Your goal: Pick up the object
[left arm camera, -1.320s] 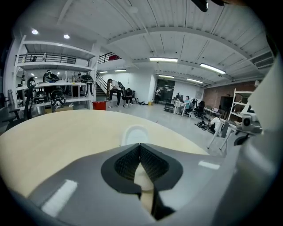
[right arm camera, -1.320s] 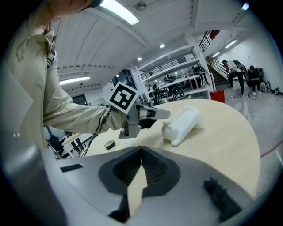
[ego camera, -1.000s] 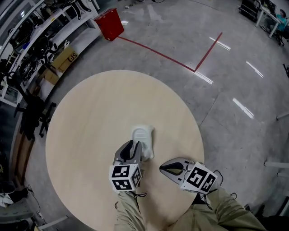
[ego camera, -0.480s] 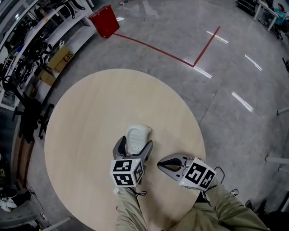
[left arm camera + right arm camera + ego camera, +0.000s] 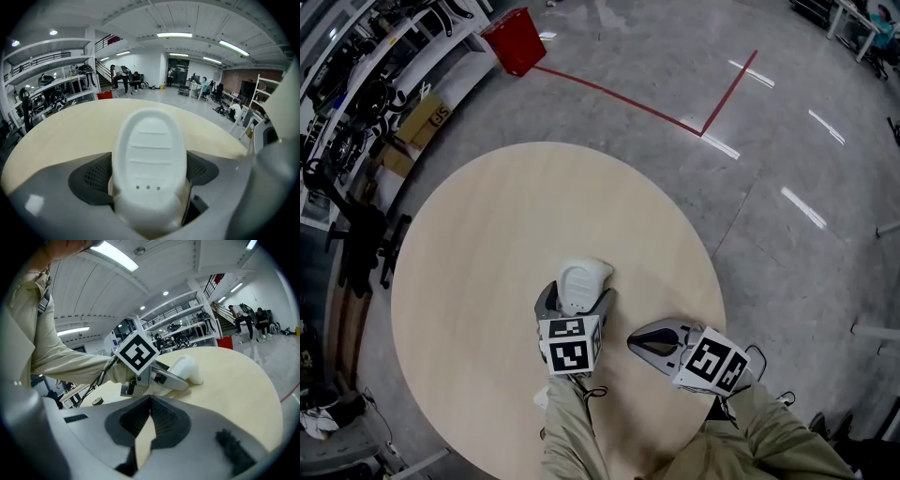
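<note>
White object [image 5: 583,277] sits between just-opened jaws of left tool [image 5: 577,300], unclamped; right tool [image 5: 637,344] clenched, empty, nearby.

Bright overhead strip lights [image 5: 174,34]; fisheye edges bend, near foreground blurs.

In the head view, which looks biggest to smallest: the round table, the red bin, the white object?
1. Largest by far: the round table.
2. The red bin and the white object look about alike. The bin stands much farther from the camera, so I won't rank them.
</note>
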A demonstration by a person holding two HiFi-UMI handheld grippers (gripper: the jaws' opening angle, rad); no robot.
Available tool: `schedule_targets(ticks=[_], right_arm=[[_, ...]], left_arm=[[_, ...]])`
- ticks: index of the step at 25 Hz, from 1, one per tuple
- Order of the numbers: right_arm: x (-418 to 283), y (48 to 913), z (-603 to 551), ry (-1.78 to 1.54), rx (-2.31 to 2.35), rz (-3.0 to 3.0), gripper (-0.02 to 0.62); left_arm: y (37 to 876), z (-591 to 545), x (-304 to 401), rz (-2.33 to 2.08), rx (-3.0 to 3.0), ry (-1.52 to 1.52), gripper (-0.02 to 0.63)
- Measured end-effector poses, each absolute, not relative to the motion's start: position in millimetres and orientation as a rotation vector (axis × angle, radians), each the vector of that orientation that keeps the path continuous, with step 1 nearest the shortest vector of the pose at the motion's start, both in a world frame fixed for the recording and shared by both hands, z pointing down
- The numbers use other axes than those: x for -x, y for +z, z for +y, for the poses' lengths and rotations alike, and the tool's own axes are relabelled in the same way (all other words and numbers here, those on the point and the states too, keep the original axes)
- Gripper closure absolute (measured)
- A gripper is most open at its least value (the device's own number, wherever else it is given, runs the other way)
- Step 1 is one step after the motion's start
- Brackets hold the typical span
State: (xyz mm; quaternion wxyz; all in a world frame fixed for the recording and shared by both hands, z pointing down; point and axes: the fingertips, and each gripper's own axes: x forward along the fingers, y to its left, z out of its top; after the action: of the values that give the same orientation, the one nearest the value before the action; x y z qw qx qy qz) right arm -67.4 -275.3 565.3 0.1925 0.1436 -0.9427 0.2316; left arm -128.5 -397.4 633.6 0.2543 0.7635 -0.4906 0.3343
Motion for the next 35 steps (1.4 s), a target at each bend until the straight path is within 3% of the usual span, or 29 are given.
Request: schedule_targets(ticks=[10,28,35], right_arm=[[50,562,-276,0.645,-0.401,-2.652,0.594],[46,510,-255,0.483,-0.299,-2.762,0.594],[60,483,-226,0.375,-0.308,-2.778,0.594]], left_arm=[[628,-382,119,-1.324,-2.053,0.872,0.153],[469,-283,109,-1.527,-2.41,0.442,0.152],[444,-232,121,-1.568,-2.459,0.374,0.152]])
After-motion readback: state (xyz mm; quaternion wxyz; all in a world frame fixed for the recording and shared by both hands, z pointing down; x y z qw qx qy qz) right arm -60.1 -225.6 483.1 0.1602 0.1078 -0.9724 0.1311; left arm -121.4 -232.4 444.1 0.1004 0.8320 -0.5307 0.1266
